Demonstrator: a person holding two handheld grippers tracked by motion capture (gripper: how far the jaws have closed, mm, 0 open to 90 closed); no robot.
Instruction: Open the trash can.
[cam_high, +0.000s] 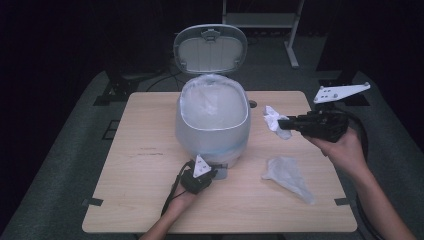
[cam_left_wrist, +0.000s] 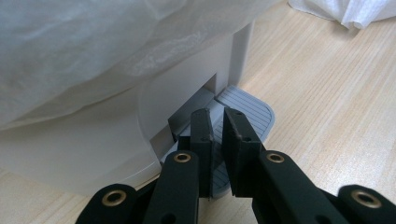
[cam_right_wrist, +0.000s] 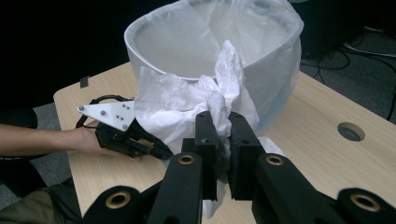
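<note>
Table (cam_high: 150, 200) fills the centre of the high view. Bin (cam_high: 212, 125) stands at mid-frame on it, lid (cam_high: 210, 49) upright behind it, liner bag (cam_high: 212, 97) inside. Pedal (cam_left_wrist: 247, 109) sits at the bin's base, nearest frame bottom; left gripper (cam_high: 207, 176) is on it, jaws together. Right gripper (cam_high: 285, 126) is right of the bin, above the table, w/ crumpled tissue (cam_high: 272, 120) clamped between jaws. Second tissue (cam_high: 289, 176) lies on the table, lower right, apart from the bin.
</note>
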